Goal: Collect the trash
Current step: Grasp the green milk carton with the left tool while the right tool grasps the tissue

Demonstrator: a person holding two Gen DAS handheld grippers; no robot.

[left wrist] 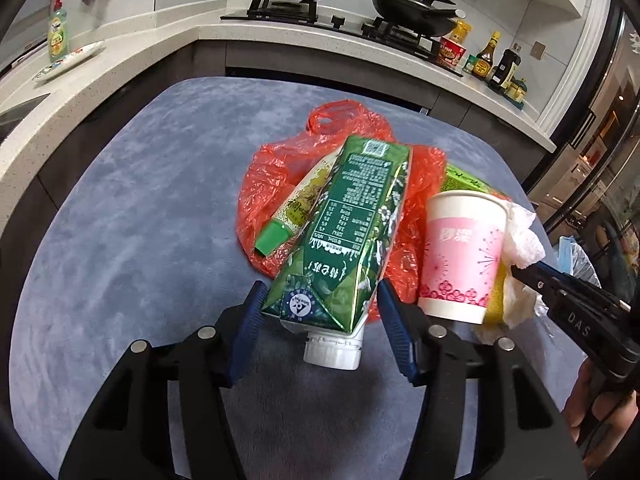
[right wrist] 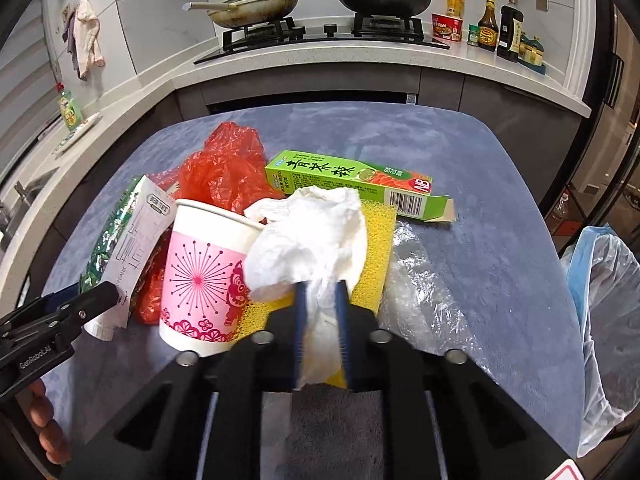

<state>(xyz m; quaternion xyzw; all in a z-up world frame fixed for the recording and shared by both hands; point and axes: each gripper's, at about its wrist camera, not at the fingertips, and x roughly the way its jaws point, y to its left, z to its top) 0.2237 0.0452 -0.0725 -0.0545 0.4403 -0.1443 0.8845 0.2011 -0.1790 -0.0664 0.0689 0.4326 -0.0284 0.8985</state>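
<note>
The right claw (right wrist: 321, 286) is pinching the soft, light tissue (right wrist: 308, 236) over the yellow sponge (right wrist: 378, 248) beside the paper cup (right wrist: 202, 276); the left claw (left wrist: 322, 300) is standing spread around the stiff green carton (left wrist: 352, 224) near its cap end, pads seemingly not yet pressing, on the blue desk (left wrist: 132, 220).

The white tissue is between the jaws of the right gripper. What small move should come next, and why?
Probably lift the white tissue a little, straight up. The right gripper has its jaws closed on it, but the tissue lies on the yellow sponge and against the pink paper cup. A slow lift should free it without tipping the cup, before carrying it to the lined bin.
</note>
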